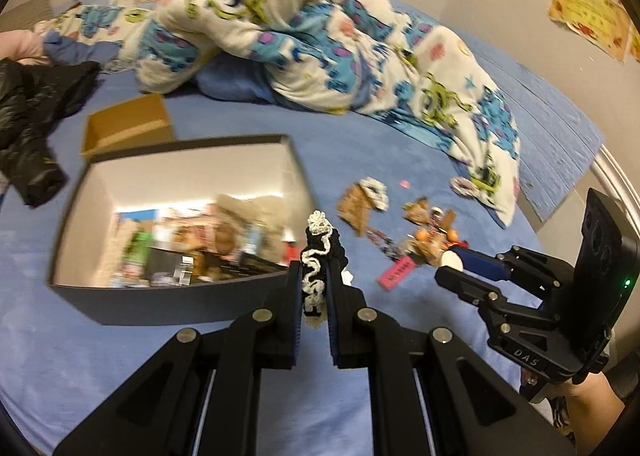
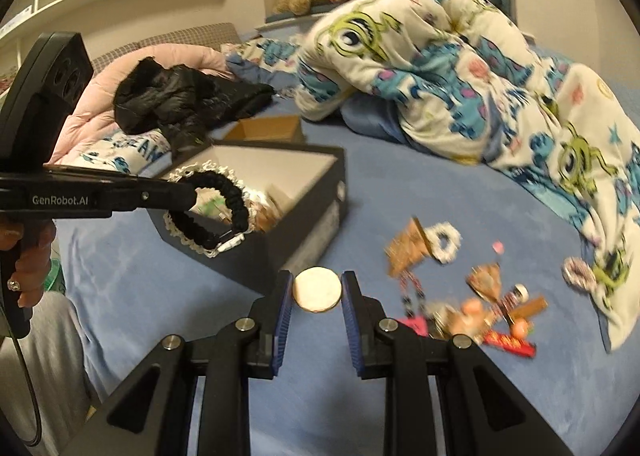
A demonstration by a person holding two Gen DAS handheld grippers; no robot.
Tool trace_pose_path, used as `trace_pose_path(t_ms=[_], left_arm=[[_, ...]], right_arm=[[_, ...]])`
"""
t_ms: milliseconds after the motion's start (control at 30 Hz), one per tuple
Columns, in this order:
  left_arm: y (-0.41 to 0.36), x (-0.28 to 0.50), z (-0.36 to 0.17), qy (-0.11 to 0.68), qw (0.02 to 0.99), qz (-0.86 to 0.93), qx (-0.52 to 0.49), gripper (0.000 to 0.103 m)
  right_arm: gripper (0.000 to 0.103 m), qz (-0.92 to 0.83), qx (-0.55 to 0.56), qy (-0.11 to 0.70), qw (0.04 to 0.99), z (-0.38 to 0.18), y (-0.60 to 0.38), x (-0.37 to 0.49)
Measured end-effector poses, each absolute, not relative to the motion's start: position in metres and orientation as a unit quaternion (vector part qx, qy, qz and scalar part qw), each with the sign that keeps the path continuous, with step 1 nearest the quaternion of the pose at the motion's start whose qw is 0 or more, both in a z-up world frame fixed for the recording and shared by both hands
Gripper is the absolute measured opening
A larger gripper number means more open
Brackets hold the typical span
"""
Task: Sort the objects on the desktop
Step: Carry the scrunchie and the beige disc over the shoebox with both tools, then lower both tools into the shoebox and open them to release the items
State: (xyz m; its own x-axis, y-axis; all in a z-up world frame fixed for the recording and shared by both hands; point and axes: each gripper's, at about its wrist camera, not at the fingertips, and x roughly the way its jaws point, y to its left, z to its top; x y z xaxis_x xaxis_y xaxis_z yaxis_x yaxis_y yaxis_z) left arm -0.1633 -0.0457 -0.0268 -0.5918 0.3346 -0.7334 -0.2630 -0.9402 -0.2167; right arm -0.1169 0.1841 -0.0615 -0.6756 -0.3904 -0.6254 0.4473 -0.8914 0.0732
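My left gripper (image 1: 316,272) is shut on a black scrunchie with white lace trim (image 1: 318,256). In the right wrist view the left gripper (image 2: 188,195) holds the scrunchie (image 2: 224,211) over the near rim of the dark open box (image 2: 320,191). The box (image 1: 176,304) holds several small items. My right gripper (image 2: 317,290) is shut on a round white disc (image 2: 317,289). In the left wrist view the right gripper (image 1: 452,268) carries the disc (image 1: 452,259) above the blue bedsheet. A pile of small objects (image 2: 472,304) lies to its right.
A small brown cardboard box (image 1: 128,127) sits behind the dark box. A black jacket (image 2: 184,99) and a pink one (image 2: 108,95) lie at the left. A patterned quilt (image 2: 460,67) is bunched across the back. A white scrunchie (image 2: 444,242) and a pink tag (image 1: 396,274) lie near the pile.
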Motion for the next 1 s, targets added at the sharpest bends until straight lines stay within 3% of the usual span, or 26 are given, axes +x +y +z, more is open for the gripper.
trace_pose_path(t_ms=[400,1000], left_arm=[[-0.149,-0.194,-0.030,-0.055,0.099,0.901,-0.418,0.011],[-0.174,-0.269,-0.094,-0.060,0.076,0.885,-0.456,0.011]], right_arm=[[0.025,-0.907,0.319,0.055,0.269,-0.042,0.082,-0.161],[0.025,-0.887,0.390,0.041,0.244,-0.087,-0.003,-0.238]])
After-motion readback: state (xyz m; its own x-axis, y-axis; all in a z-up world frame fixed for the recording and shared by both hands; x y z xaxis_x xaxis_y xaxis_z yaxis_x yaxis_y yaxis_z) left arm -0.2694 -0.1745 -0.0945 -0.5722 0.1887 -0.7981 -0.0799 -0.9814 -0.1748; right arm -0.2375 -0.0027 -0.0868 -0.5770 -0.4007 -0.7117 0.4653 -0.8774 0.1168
